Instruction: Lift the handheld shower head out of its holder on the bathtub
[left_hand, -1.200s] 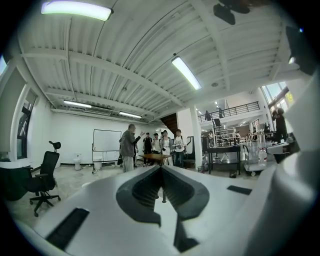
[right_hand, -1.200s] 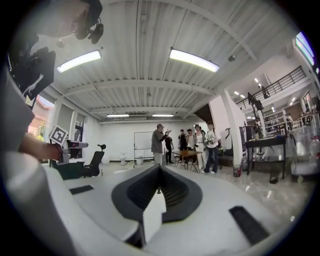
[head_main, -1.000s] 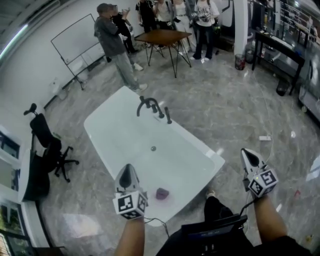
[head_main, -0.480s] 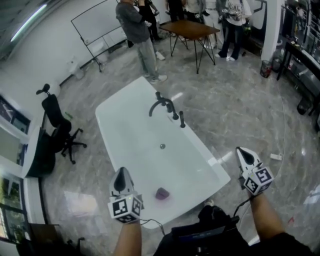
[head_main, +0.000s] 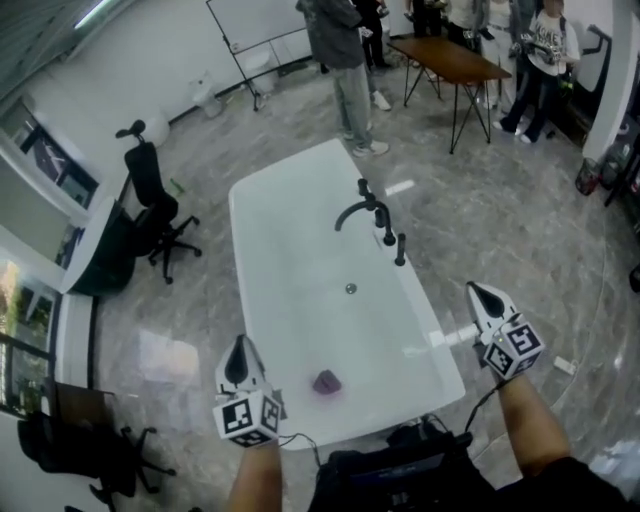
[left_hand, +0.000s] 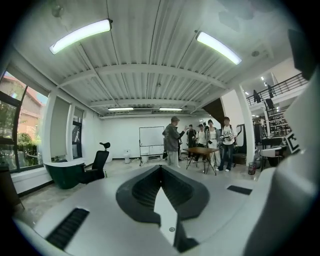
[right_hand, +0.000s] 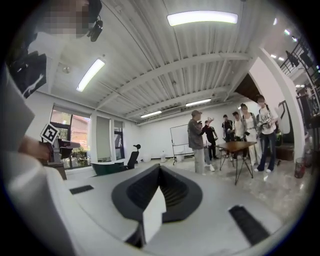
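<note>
Both tongs closed and empty, well short of the shower head.
Left tongs (head_main: 238, 352) hover over the bathtub's (head_main: 268, 238) near end. The shower head (head_main: 400, 248) stands upright in its rim holder, ahead and left of the right tongs (head_main: 480, 295). It is probably rigid, slick and hose-tethered, so grip mid-handle.

Between the left tongs (head_main: 238, 348) and right tongs (head_main: 480, 292), the bathtub (head_main: 290, 250) looked glossy white. Its faucet (head_main: 362, 208) seemed dark matt metal, and the floor (head_main: 520, 230) was polished grey stone.

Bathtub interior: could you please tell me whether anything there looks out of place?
A small purple thing lies on the bathtub floor near the person's end, the only loose item there; what it is I cannot tell.
</note>
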